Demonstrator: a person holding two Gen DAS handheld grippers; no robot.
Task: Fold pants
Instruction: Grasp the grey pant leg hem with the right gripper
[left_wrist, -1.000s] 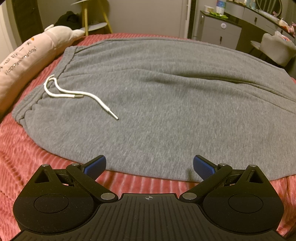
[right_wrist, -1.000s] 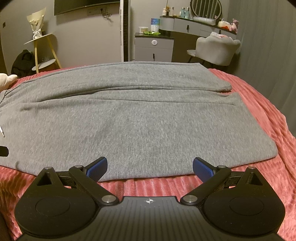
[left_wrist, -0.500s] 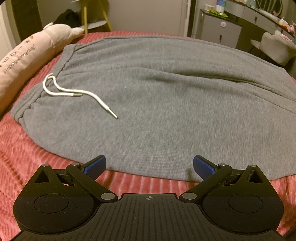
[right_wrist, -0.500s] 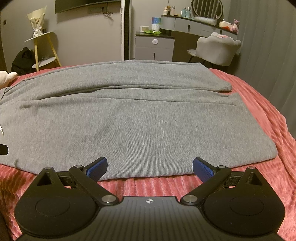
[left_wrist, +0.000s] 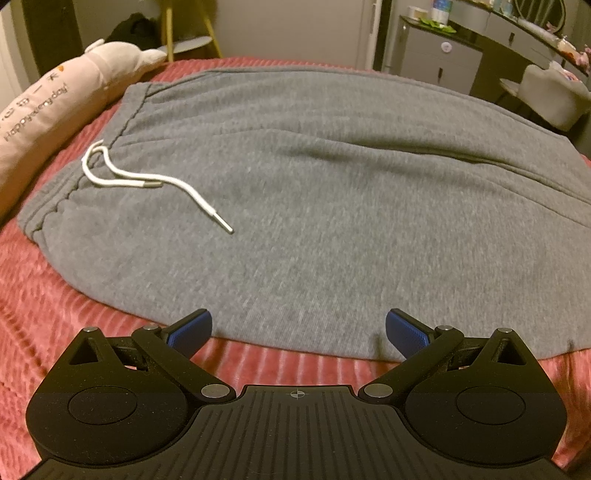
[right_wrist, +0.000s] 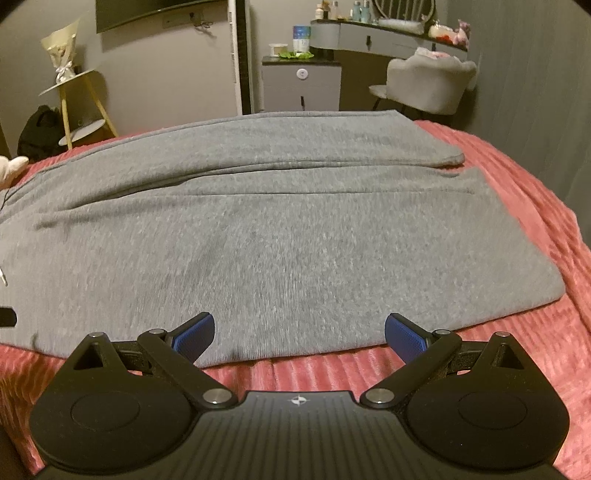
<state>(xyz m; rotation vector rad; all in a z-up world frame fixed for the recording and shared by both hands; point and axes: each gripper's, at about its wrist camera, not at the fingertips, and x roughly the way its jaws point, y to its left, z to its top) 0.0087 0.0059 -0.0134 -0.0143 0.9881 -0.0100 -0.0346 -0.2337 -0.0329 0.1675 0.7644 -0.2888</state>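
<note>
I have the grey pants (left_wrist: 314, 206) spread flat on the bed (left_wrist: 48, 310), which is covered in a ribbed pink blanket. Through the left camera I see the waistband end of the pants, with the white drawstring (left_wrist: 147, 181) lying loose on the fabric just inside the waistband. A long pink pillow (left_wrist: 48, 107) with writing on it lies on the bed beside the waistband. My left hand-held gripper (left_wrist: 298, 330) hangs at the near edge of the pants, released, its blue fingertips (left_wrist: 190, 330) spread wide with the hem of the cloth between them and nothing grasped.

Through the right camera I see the leg end of the pants (right_wrist: 280, 236); the two legs lie side by side, the far one a little shorter in view than the near one, and their cuffs point toward the right side of the bed (right_wrist: 554, 229). My right hand-held gripper (right_wrist: 299, 336) is also released, fingers wide apart, at the near edge of the pants, holding nothing.

Beyond the far side of the pants stand a grey chair (right_wrist: 428, 88), a small cabinet (right_wrist: 301, 83) and a yellow-legged stand (right_wrist: 74, 107).
</note>
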